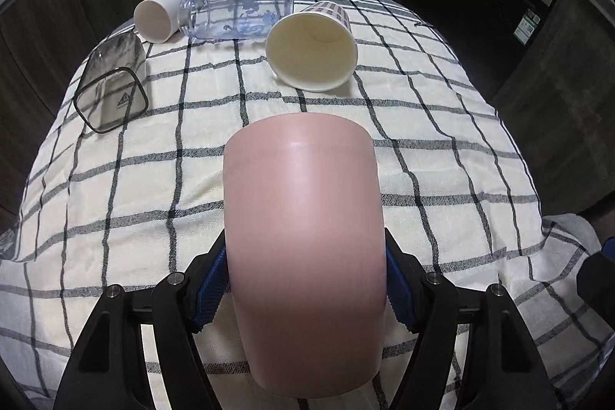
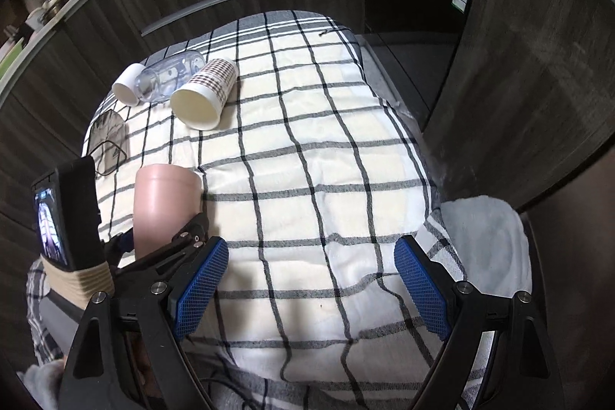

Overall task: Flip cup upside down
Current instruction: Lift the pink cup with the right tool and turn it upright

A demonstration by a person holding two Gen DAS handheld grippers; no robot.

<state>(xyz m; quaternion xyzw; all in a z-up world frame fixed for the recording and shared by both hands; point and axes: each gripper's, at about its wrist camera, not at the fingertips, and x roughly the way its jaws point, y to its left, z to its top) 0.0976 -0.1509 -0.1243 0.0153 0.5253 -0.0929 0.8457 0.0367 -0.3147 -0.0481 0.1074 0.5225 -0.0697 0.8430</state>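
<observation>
Now my left hand-held gripper [image 1: 305, 279] is closed on the pink cup [image 1: 303, 248], its blue pads [image 1: 211, 281] pressing opposite sides of the wall, the cup raised over the near part of the checked cloth [image 1: 442, 148] on the worktop. I cannot tell which end is the mouth. To turn it well, I judge I should roll my wrist slowly, keep the squeeze even, and set the rim flat well short of the paper cup [image 1: 312, 53]. My right hand-held gripper [image 2: 311, 285] hangs wide open, holding nothing.
</observation>
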